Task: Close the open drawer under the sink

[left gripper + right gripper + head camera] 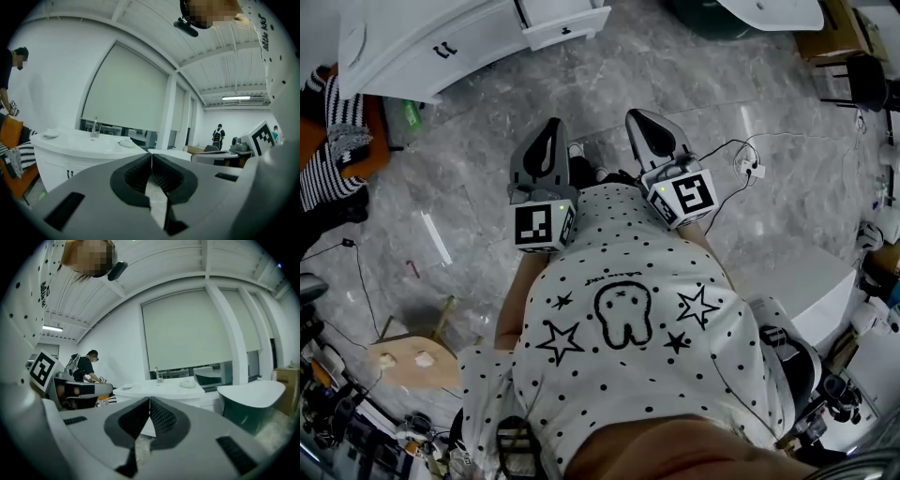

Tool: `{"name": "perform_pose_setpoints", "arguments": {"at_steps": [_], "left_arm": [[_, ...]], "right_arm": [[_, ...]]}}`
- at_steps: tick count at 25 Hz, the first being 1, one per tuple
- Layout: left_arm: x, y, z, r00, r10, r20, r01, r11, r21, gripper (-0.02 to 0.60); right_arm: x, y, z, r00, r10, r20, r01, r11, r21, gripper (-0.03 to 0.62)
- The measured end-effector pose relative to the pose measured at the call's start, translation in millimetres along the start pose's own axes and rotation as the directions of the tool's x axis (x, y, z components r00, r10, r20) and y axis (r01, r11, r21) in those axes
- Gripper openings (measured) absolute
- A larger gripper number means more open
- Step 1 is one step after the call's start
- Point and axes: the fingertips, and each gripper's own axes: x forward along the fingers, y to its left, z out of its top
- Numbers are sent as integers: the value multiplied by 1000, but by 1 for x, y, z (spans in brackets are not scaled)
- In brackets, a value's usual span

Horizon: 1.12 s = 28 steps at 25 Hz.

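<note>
The white sink cabinet [422, 42] stands at the top left of the head view, and its drawer [565, 22] is pulled out toward the room. Both grippers are held over the marble floor, well short of it. My left gripper [550, 127] is shut with nothing between its tips [151, 155]. My right gripper [640, 119] is also shut and holds nothing [150, 400]. The left gripper view shows the cabinet's countertop [75, 143] with its faucet [95, 126] ahead to the left. In the right gripper view the same countertop [161, 390] lies straight ahead.
A dark green bathtub [703, 17] sits right of the cabinet and shows as [251, 406]. A person in stripes [328, 155] is at the left edge. Cables [741, 159] lie on the floor to the right. A wooden stool [408, 361] stands at lower left.
</note>
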Motion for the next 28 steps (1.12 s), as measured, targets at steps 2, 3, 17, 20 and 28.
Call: {"name": "perform_pose_setpoints", "arguments": {"at_steps": [2,3,17,20,28], "left_arm": [[4,9,8,1000,2,5,-2,1000,4,17],[6,13,9,1000,1,0,-1,1000,6,17],[-6,43,17,998,35,-50,-35,999,6,17],[-3,55,22,997,58,-52,-58,998,-3,17],[55,65,27,993,117,-29,-117,993,0,17]], "right_arm": [[7,0,8,1000,-10,6,10,1000,1,15],[11,-1,11,1000,-17,10,17,1000,6,15],[36,14,19,1000,-20,-20,21,998,56,15],[51,14,25,999,0,-37,2,998,58,15],[99,-35,33,997,58,-44,-57,998,29,15]]}}
